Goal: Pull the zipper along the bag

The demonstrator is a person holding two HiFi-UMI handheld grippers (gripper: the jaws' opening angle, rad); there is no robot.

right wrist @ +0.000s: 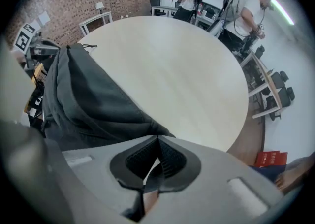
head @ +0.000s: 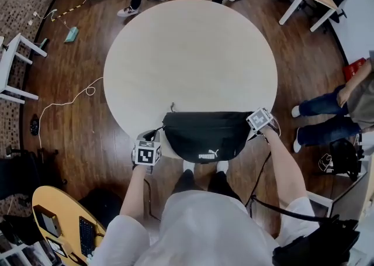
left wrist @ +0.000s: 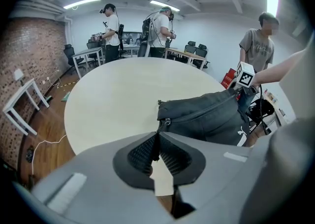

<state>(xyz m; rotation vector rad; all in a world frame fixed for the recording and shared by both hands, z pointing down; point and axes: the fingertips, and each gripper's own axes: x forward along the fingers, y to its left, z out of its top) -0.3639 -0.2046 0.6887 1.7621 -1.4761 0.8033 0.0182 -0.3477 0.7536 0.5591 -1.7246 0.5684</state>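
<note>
The black bag (head: 205, 136) lies at the near edge of the round table (head: 193, 42). My right gripper (right wrist: 157, 142) is clamped on the bag's end fabric. My left gripper (left wrist: 158, 135) has its jaws together, just beside the zipper pull (left wrist: 168, 122).

Round pale table (head: 193, 48) on dark wood floor (head: 76, 118), black bag (head: 204, 133) lying at its near edge
</note>
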